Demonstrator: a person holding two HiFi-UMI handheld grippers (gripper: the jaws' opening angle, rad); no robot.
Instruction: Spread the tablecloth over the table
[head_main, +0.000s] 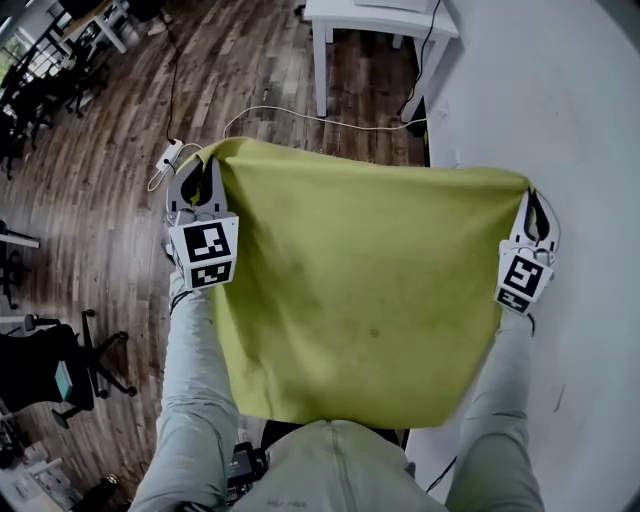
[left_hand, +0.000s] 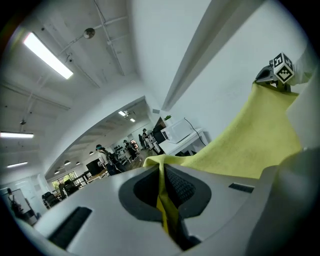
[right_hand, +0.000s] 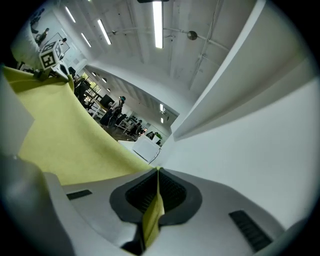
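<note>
- Tablecloth (head_main: 360, 300): held in the air, near hem slack by the person's torso. Its long axis runs left to right, and the far edge is taut.
- Left gripper (head_main: 203, 172), right gripper (head_main: 534, 200): jaws pinched tight on the two far corners.
- Table (head_main: 570, 120), right and far: probably best reached with the corners level and the edge taut, carrying the cloth right before lowering it.

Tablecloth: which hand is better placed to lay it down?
Right, probably: the right gripper pinches its tablecloth corner over the white table; the left gripper holds its corner over wood floor.
</note>
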